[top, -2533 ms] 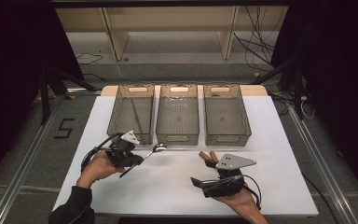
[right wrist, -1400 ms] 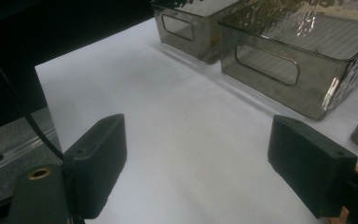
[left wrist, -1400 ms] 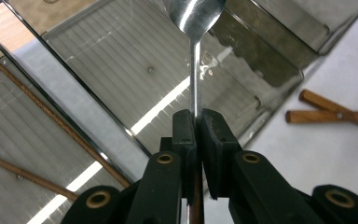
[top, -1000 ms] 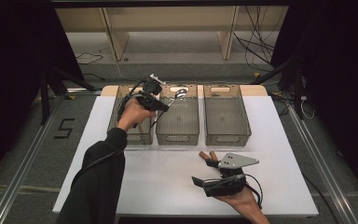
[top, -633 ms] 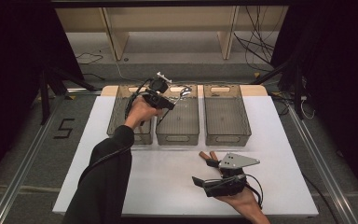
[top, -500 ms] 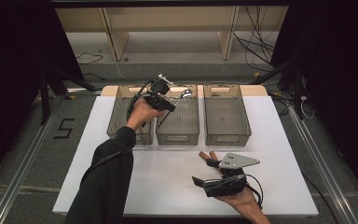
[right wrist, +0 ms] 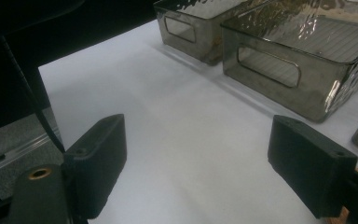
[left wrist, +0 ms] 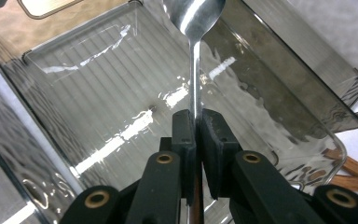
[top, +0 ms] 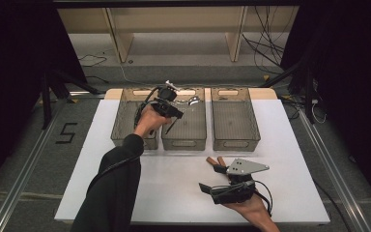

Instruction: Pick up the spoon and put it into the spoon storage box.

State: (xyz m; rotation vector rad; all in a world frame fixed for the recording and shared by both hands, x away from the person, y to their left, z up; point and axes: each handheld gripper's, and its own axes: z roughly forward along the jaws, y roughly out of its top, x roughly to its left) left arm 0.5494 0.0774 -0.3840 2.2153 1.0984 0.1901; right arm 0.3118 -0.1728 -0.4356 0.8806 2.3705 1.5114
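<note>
While over the middle bin (left wrist: 98, 93), left tongs (left wrist: 195, 122) pinch the spoon (left wrist: 195, 28) handle

Left arm in dark sleeve stretched forward and up across table; left hand (top: 147, 121) wrapped around left gripper (top: 173, 112), held raised, tilted down to right. Jaws clamped nearly together, pads (left wrist: 185, 133) upright, pinching thin stem. Right hand (top: 247, 208) low at near edge, palm under right gripper (top: 215, 176), level, pointing left, jaws spread wide, nothing between.
</note>
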